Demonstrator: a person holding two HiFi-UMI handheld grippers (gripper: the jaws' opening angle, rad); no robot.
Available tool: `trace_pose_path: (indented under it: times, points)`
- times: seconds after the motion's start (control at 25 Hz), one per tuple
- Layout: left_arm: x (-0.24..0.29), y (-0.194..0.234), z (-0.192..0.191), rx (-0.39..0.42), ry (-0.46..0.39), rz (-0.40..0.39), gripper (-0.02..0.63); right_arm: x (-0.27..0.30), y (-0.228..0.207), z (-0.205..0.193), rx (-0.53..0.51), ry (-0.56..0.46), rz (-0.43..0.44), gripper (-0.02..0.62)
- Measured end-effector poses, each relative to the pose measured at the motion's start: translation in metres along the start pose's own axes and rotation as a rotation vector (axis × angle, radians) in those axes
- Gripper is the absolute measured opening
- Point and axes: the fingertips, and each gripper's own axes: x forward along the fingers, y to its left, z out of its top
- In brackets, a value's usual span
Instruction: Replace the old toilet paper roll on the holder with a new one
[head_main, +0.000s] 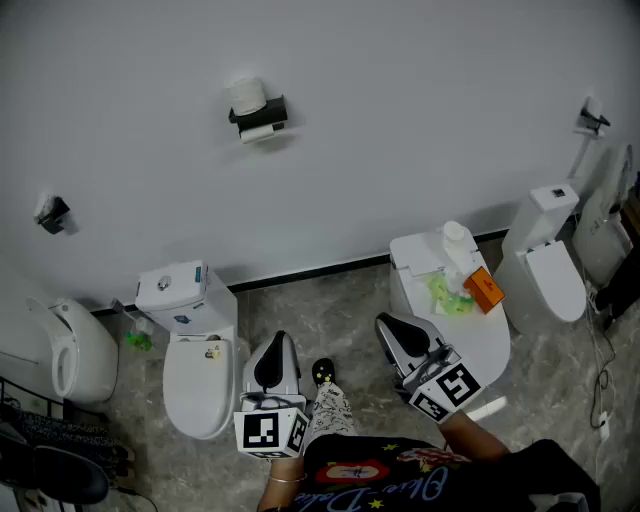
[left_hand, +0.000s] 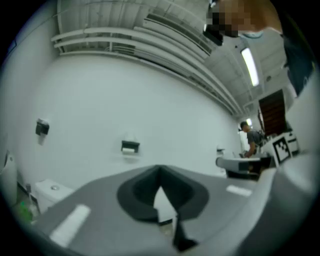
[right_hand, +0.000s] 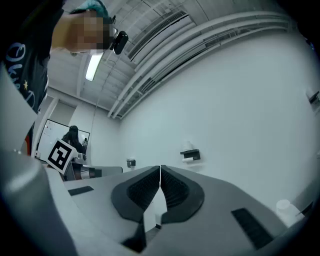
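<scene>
Upper left of the head view, we see the white toilet paper roll (head_main: 246, 95) atop its black wall holder (head_main: 266, 113). Near the bottom edge, our grey left gripper (head_main: 274, 348) and right gripper (head_main: 392, 328) have their jaws closed, empty.

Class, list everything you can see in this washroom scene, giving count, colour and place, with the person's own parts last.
toilets: at least four, white, in a row along the wall
paper holders: three, black, on the wall
paper roll: one, white, atop the middle holder
white roll: one, on a toilet tank right of centre
orange box: one, same toilet
green packet: one, green, beside the box
left gripper: one, grey, shut, empty
right gripper: one, grey, shut, empty
</scene>
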Motion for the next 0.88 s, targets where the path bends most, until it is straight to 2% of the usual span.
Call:
trace_pose_path:
  times: [0.2,0.44,0.56,0.72,0.88]
  points:
    - [0.114,0.087,0.017,0.047,0.037,-0.061,-0.014,0.145,-0.054,0.009,0.026,-0.062,-0.030,0.014]
    - [0.231,0.173,0.021,0.039,0.055,-0.129,-0.014,0.280,-0.110,0.006,0.012,-0.070,-0.070,0.014]
    - [0.273,0.197,0.025,0.013,0.044,-0.153,-0.014,0.317,-0.130,0.003,-0.007,-0.049,-0.088,0.014]
    - [0.304,0.206,0.020,0.005,0.057,-0.164,-0.014,0.346,-0.148,-0.003,0.000,-0.018,-0.084,0.014]
    - [0.319,0.215,0.024,0.011,0.045,-0.130,-0.014,0.368,-0.158,0.000,0.014,-0.023,-0.051,0.014]
